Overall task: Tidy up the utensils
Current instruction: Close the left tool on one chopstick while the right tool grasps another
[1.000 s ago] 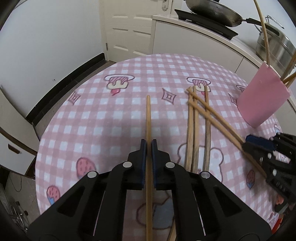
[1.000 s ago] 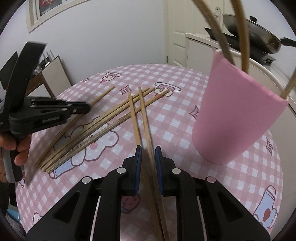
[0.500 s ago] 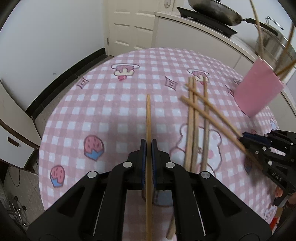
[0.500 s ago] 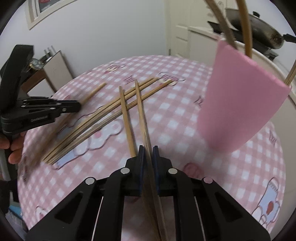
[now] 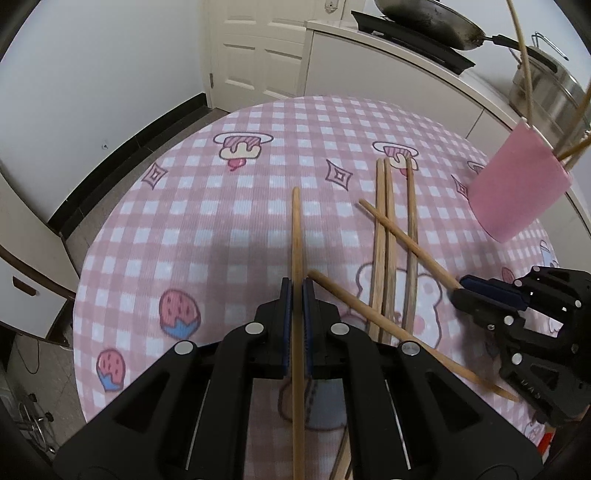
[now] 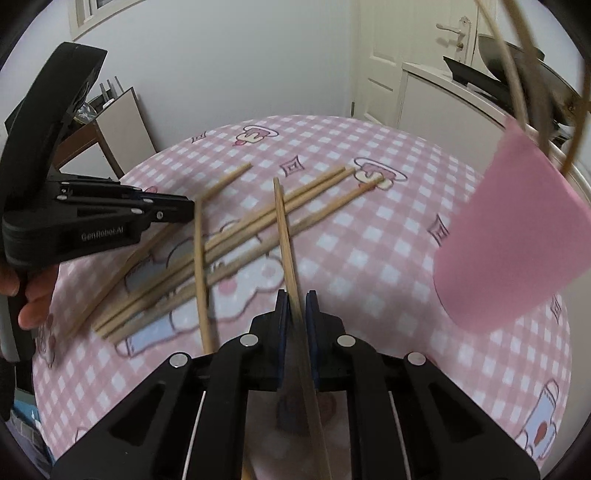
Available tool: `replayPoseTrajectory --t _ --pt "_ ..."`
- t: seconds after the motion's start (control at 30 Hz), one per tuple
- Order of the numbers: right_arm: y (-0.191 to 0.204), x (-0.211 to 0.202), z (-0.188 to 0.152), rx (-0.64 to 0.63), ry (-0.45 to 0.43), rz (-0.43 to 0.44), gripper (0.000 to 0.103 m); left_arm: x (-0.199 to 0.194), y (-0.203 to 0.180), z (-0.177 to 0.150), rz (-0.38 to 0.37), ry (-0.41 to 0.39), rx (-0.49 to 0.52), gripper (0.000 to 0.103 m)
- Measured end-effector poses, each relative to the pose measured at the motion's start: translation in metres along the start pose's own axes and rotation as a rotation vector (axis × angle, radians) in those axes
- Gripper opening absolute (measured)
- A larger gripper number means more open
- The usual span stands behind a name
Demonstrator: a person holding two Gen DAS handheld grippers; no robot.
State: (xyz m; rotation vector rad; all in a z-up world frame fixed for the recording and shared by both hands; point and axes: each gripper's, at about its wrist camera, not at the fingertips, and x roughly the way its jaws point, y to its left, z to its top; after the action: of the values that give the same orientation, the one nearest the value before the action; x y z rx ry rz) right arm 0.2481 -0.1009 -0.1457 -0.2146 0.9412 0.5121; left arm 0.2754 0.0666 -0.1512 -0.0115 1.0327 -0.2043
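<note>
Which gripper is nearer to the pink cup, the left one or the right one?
Right. The right gripper is just in front of the pink cup, holding a chopstick. The left gripper is farther away, across the loose chopsticks.

White walls, a panelled door (image 5: 255, 55), a dark skirting (image 5: 122, 147); a counter (image 5: 399, 59) carries a wok (image 5: 424, 18).

A home kitchen is shown. A dark wok (image 5: 424, 18) is seen on a black stove (image 5: 413, 44) set on a white counter (image 5: 369, 70), with a steel pot (image 5: 543, 88) beside it. A white panelled door (image 5: 255, 51) with a lever handle (image 6: 448, 27) is set in plain white walls. A round desk (image 5: 221, 206) is covered by a pink checked cloth printed with cartoon strawberries.
</note>
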Motion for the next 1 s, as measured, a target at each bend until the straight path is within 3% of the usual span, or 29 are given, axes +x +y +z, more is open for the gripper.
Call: replayPoseTrajectory --t 0.5,0.6,0.9,1.0 --pt "-0.001 0.021 0.032 0.004 0.021 -0.004 0.013 0.019 0.0 0.033 0.025 0.031 0.011 0.007" --pt "-0.003 0.02 0.031 0.011 0.014 -0.001 0.008 0.021 0.0 0.038 0.023 0.037 -0.002 0.007" --pt "0.009 -0.016 0.024 -0.021 -0.067 0.019 0.003 -0.019 -0.003 0.028 0.005 -0.086 -0.01 0.007" --pt "0.01 -0.023 0.026 -0.023 -0.071 0.007 0.003 -0.025 -0.006 0.028 0.008 -0.079 0.006 0.007"
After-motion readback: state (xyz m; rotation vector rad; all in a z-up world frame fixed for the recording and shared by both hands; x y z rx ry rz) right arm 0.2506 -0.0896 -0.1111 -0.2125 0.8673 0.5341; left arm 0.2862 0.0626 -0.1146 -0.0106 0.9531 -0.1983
